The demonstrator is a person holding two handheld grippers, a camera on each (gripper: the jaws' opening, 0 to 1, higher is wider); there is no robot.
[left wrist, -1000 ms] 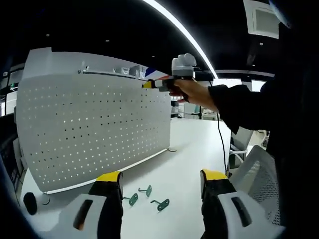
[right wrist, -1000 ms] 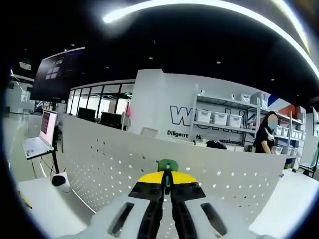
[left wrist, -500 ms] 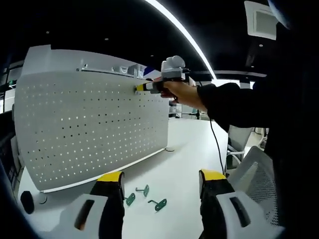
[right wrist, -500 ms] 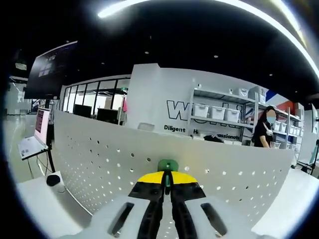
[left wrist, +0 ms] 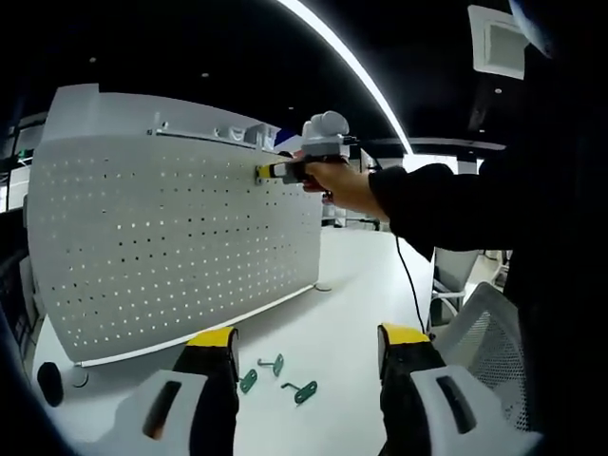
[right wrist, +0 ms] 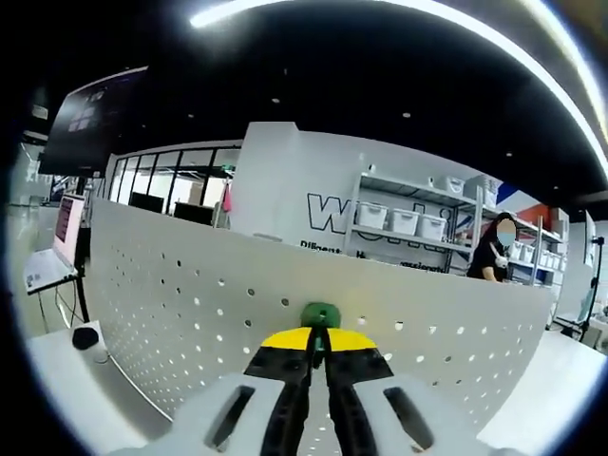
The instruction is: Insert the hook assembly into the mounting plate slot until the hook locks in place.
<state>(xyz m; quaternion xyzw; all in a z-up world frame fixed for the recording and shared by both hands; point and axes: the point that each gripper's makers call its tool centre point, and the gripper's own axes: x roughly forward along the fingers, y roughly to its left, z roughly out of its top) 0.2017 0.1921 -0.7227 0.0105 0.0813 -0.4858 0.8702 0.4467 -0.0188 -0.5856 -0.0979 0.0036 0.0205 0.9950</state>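
1. In the right gripper view we see the right gripper clamped on a green hook, its tip right at the white perforated mounting plate.
2. In the left gripper view the mounting plate stands upright on the white desk, and a hand holds the right gripper against its upper part.
3. The left gripper hangs low with its jaws apart, holding nothing.
4. Three spare hooks lie on the desk between those jaws.
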